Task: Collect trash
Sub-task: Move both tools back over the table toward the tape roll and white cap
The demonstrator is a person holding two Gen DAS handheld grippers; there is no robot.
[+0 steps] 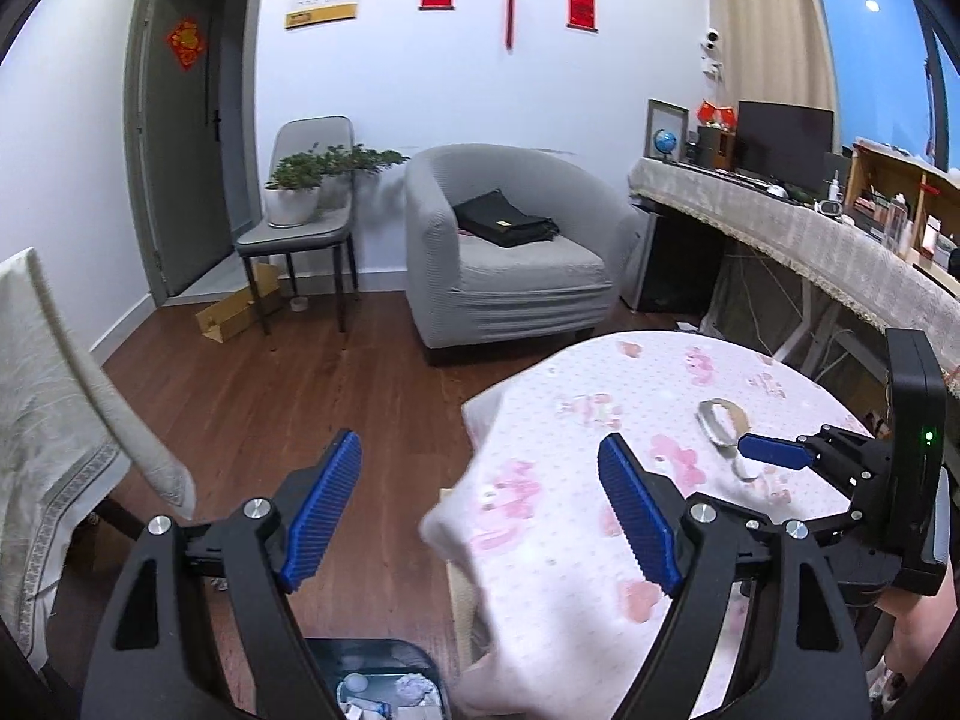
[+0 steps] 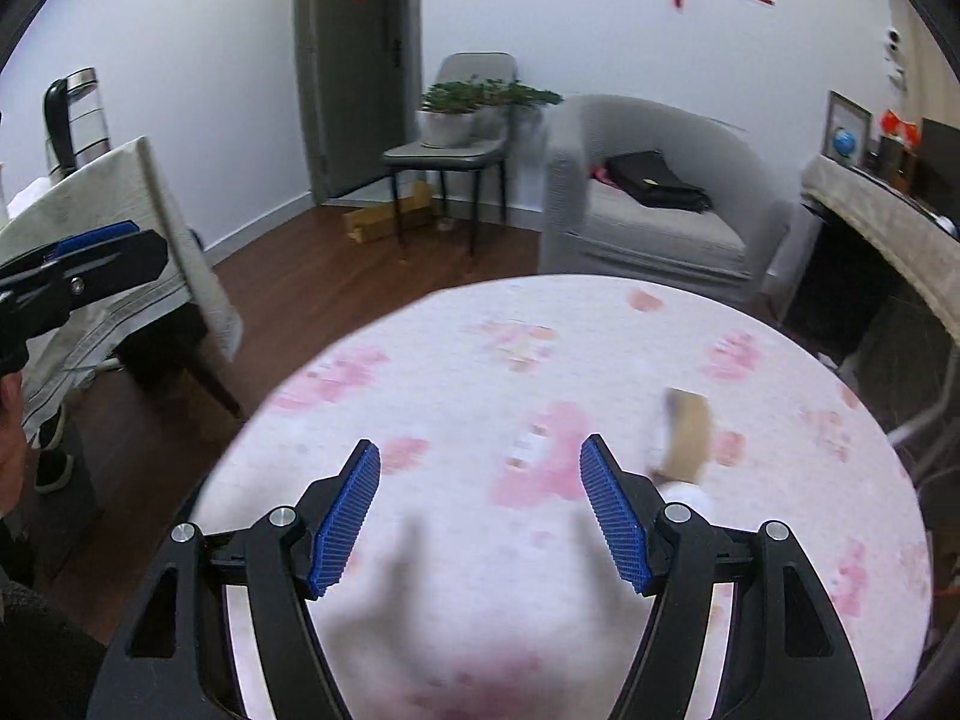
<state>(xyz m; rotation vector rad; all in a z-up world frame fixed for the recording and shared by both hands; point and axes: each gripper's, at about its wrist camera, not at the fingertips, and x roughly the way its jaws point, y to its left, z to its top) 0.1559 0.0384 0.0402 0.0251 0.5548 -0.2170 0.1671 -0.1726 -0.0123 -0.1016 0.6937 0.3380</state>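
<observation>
A worn cardboard tape ring (image 1: 723,420) lies on the round table (image 1: 600,384) with the pink flowered cloth; in the right wrist view the ring (image 2: 684,438) is blurred, just right of my right finger. My right gripper (image 2: 480,516) hovers open over the cloth (image 2: 480,360) with nothing between its pads. My left gripper (image 1: 480,510) stands open over the table's left edge and the floor, also holding nothing. Below it a dark bin (image 1: 384,684) holds white crumpled trash. One blue finger (image 1: 774,453) of the right gripper shows beside the ring.
A grey armchair (image 1: 510,252) with a black bag stands behind the table. A chair with potted plants (image 1: 300,204) and a cardboard box (image 1: 240,306) are by the door. A lace-covered desk (image 1: 810,234) runs along the right, a cloth-draped table (image 2: 120,240) on the left.
</observation>
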